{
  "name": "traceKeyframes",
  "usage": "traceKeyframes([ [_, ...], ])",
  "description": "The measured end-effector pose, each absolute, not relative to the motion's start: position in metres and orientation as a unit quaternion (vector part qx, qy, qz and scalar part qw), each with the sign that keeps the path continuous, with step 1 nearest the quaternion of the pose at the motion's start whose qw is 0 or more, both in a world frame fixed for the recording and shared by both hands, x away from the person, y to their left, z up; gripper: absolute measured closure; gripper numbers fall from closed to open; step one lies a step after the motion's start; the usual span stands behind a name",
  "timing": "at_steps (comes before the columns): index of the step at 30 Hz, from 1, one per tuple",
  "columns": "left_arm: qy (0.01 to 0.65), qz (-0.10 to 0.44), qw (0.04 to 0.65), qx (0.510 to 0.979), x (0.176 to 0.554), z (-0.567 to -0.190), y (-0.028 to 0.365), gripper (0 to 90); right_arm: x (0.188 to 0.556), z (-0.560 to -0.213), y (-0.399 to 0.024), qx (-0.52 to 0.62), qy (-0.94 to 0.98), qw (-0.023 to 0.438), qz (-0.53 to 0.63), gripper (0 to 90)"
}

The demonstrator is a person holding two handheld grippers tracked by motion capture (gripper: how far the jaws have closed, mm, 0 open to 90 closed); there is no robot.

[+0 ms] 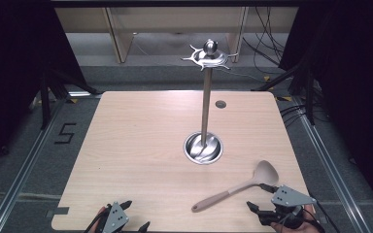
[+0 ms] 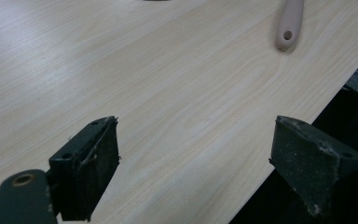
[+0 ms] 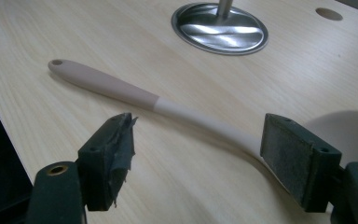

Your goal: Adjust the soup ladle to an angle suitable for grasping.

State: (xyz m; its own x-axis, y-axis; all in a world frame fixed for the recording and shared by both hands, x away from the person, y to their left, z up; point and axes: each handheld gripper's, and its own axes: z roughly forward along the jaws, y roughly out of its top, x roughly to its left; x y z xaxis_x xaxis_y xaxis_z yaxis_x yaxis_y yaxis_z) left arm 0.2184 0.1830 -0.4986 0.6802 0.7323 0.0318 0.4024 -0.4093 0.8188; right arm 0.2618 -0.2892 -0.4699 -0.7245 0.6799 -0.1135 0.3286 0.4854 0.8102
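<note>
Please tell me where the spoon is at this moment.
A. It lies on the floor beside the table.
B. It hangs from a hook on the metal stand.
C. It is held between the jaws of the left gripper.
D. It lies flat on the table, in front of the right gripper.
D: the spoon lies flat on the table, just ahead of the open right gripper; nothing hangs from the stand.
</note>
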Motion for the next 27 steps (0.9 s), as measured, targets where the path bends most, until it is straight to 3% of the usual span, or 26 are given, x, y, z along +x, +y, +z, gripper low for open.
traceKeyframes([
  [14,0.354,0.189,0.432,0.807,0.218,-0.500,0.181,14.7,0.270,-0.468,-0.258,0.215,0.886,0.230,0.341,34.1],
  [27,0.352,0.190,0.429,0.810,0.217,-0.499,0.182,14.7,0.304,-0.470,-0.231,0.148,0.927,0.170,0.298,48.2],
])
